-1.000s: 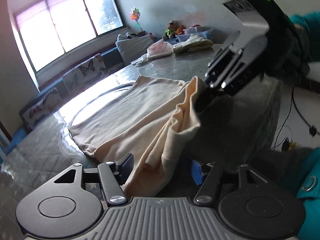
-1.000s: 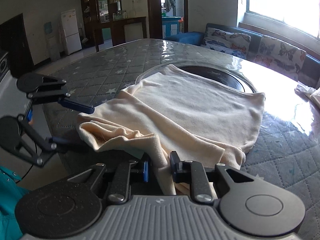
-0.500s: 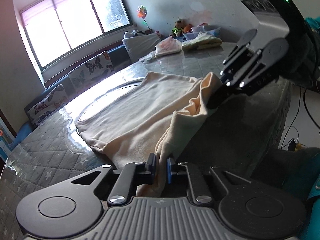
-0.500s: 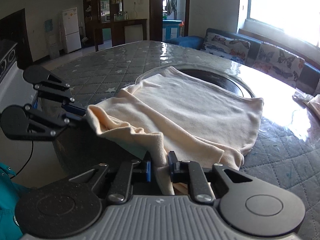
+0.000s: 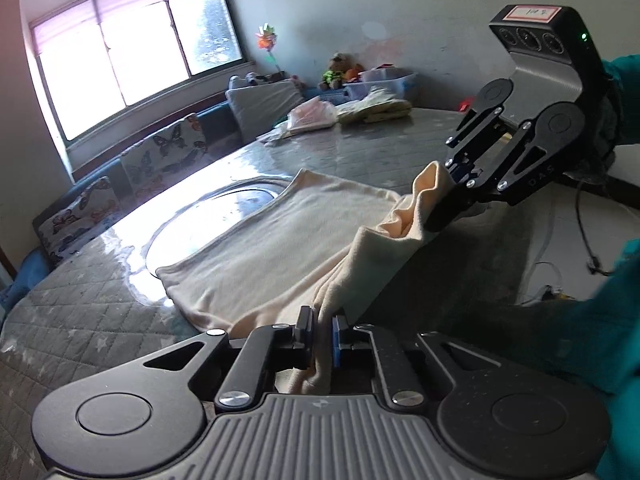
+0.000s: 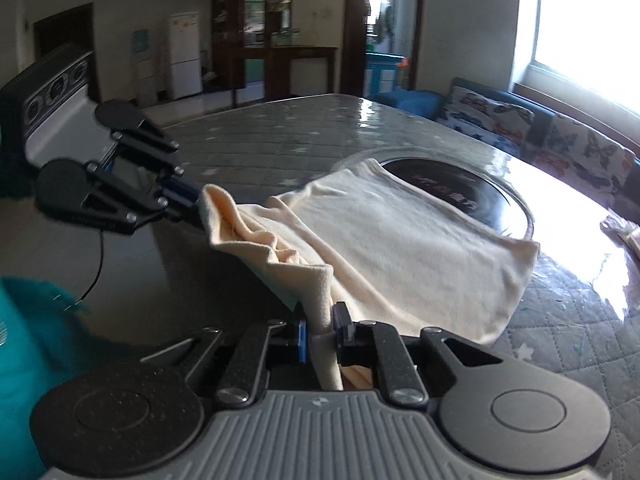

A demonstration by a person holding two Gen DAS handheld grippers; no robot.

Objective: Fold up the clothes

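Note:
A cream garment (image 5: 272, 256) lies spread on the grey quilted table (image 5: 80, 320), its far part over a round glass inset (image 5: 224, 216). My left gripper (image 5: 321, 336) is shut on one near corner of the garment. My right gripper (image 6: 322, 332) is shut on the other near corner. Both corners are lifted off the table's near edge, and the hem (image 6: 272, 248) sags bunched between them. The garment also shows in the right wrist view (image 6: 400, 248). Each gripper shows in the other's view: the right one (image 5: 460, 176) and the left one (image 6: 192, 200).
Piled clothes and bags (image 5: 344, 112) and a plastic bin (image 5: 384, 80) sit at the table's far end. A bench with butterfly cushions (image 5: 160, 160) runs under the window. A cable (image 5: 588, 248) hangs off the table's right side. My teal sleeve (image 5: 600, 320) is near.
My left gripper closed on the garment's near corner a second ago. Both grippers have since lifted their corners higher and drawn apart, stretching the hem between them.

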